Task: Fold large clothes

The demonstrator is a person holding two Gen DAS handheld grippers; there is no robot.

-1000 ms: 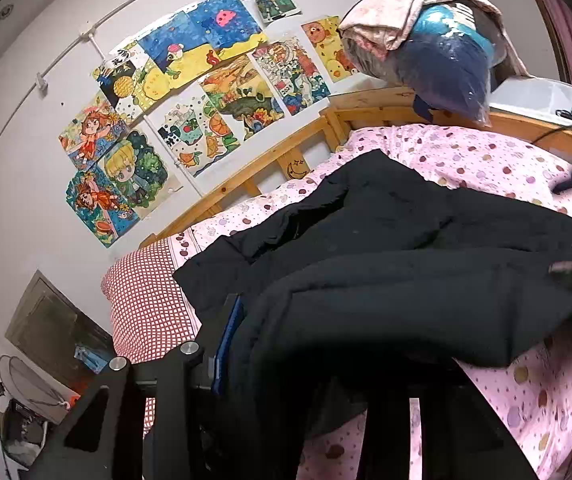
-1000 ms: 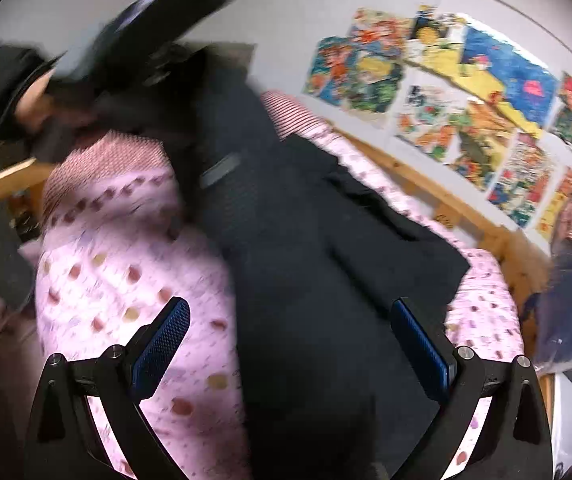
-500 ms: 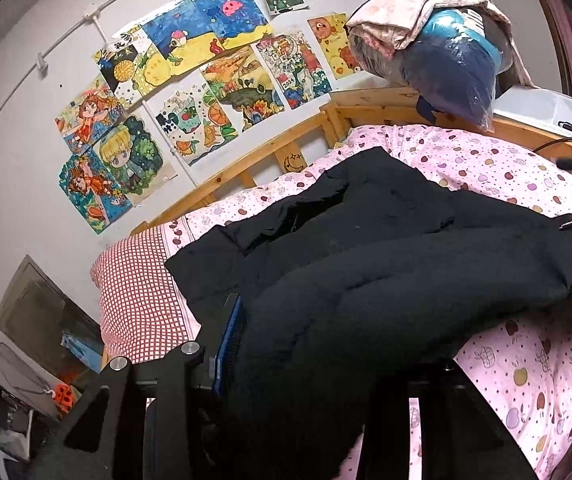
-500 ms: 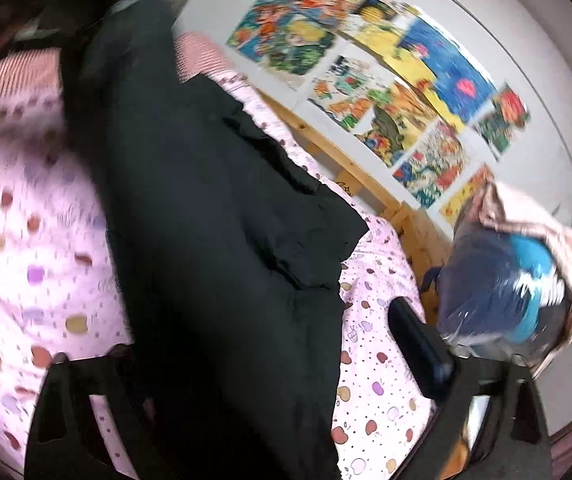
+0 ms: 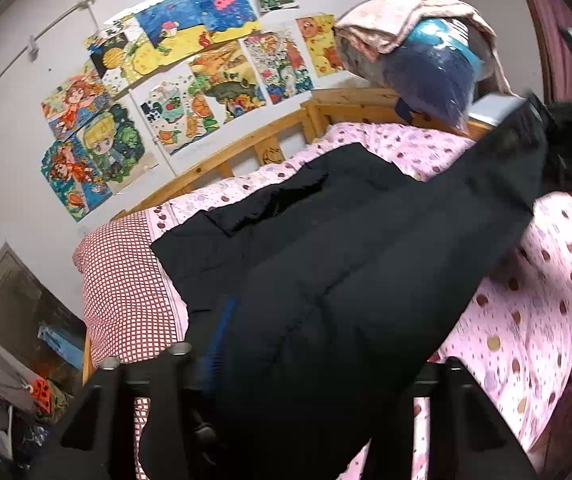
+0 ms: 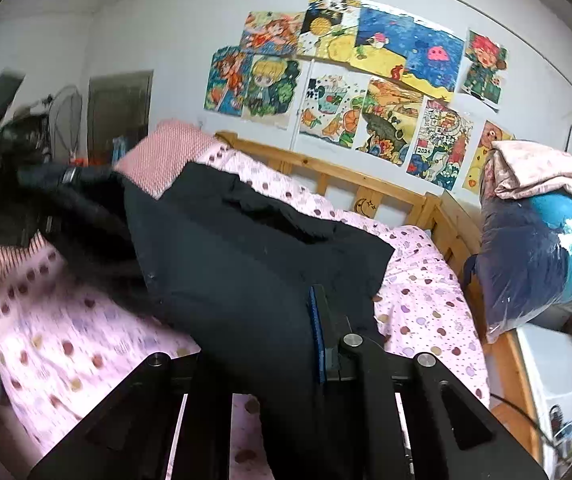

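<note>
A big black padded coat (image 5: 326, 248) lies across the pink dotted bed (image 5: 526, 320), with its collar end flat toward the wall. My left gripper (image 5: 286, 340) is shut on a thick bunch of the coat; only its blue pad (image 5: 222, 328) shows, and cloth covers the other finger. My right gripper (image 6: 286, 320) is shut on the coat (image 6: 246, 248) too, with one blue pad (image 6: 317, 320) against the fabric. The coat hangs stretched between the two. Each gripper appears blurred in the other's view, the right gripper (image 5: 566, 136) at upper right and the left gripper (image 6: 46, 176) at far left.
A red-checked pillow (image 5: 122, 280) lies at the head of the bed. A wooden rail (image 6: 346, 184) runs along the wall under several drawings. A clear bag of blue bedding (image 6: 534, 256) topped by a pink cloth sits at the foot. Clutter (image 5: 14, 400) stands on the floor by the pillow.
My right gripper was open a second ago and has now shut on the coat. Both grippers have lifted the coat's near edge, and it is now pulled taut between them.
</note>
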